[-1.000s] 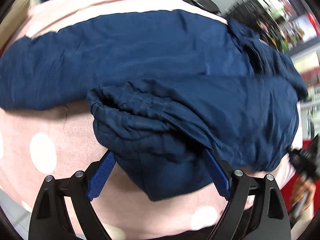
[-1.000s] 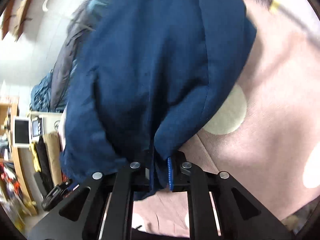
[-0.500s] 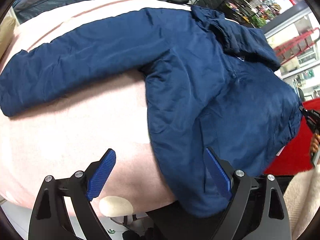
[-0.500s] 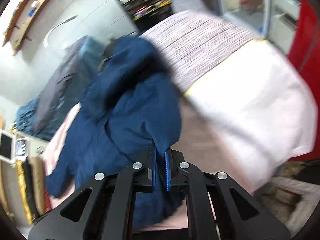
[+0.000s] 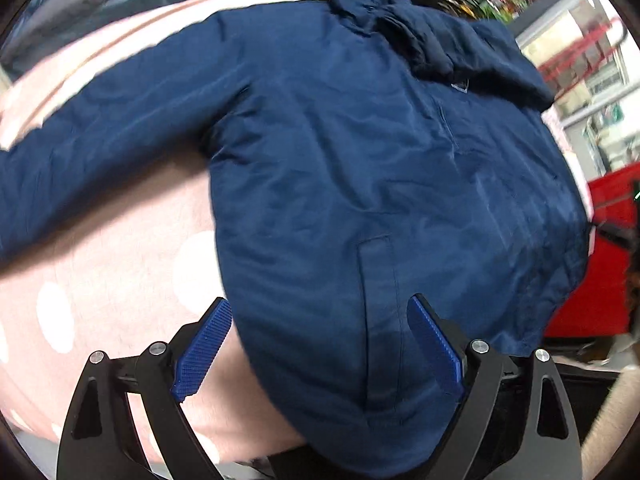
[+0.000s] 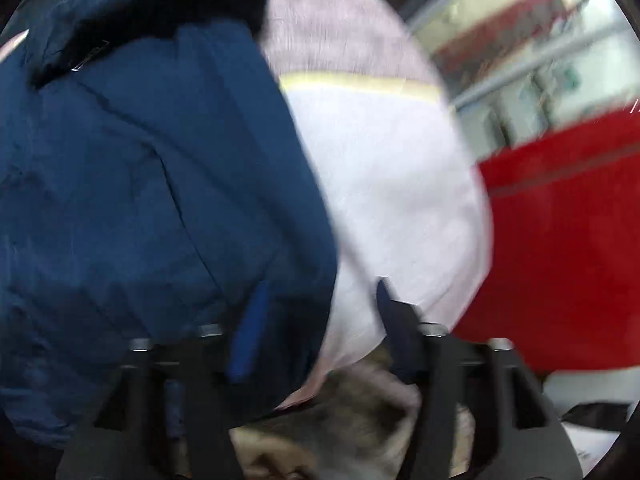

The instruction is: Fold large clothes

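One navy jacket [image 5: 360, 184] lay spread on the pink polka-dot bedspread [image 5: 100, 280], its hem hanging over the near edge and one sleeve [image 5: 100, 140] stretched out left, with bare spread open below that sleeve. The left gripper [image 5: 320, 352] hovered wide open over the hem, pads clear of the cloth; the right gripper [image 6: 316, 328], blurred, had just been opening, the jacket's side edge [image 6: 160, 184] lying loose by its left pad. Only the right wrist view showed a red cabinet [image 6: 560, 240] just beyond the bed's right edge and a white sheet [image 6: 392, 184] beside the jacket.
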